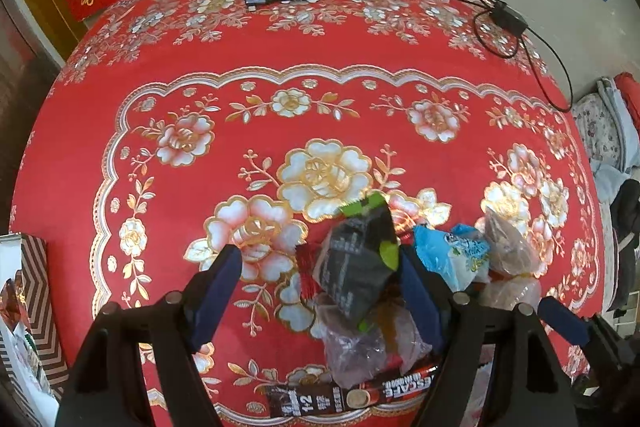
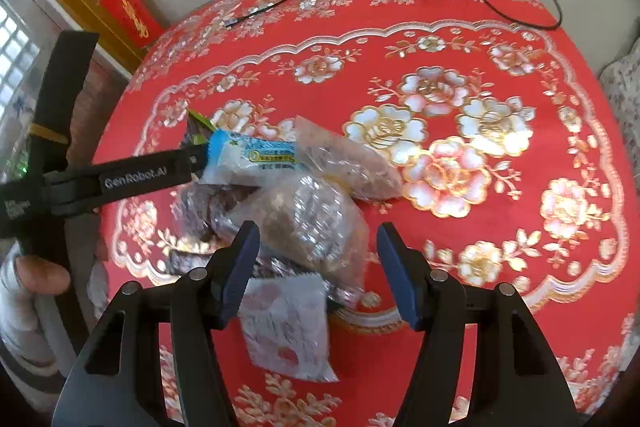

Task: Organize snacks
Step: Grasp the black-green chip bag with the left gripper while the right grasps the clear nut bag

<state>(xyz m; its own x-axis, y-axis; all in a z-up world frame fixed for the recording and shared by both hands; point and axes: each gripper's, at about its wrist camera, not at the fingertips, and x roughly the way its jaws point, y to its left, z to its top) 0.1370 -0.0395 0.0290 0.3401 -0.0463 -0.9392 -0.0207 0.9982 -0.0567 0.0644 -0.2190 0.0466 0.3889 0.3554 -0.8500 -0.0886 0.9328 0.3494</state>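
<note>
Snack packets (image 2: pixel 296 211), crinkly plastic, lie heaped near the red floral tabletop's (image 2: pixel 500 267) front edge; my left claw (image 1: pixel 316 287) and right claw (image 2: pixel 318 259) both gape apart, gripping nothing.

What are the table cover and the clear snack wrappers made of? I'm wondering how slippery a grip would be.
Table cover: looks like glossy plastic or oilcloth; it shows bright sheen on the red and metallic-looking gold flower print. Clear snack wrappers: thin crinkly plastic film, with sharp glints and contents showing through. Both probably slick.
</note>
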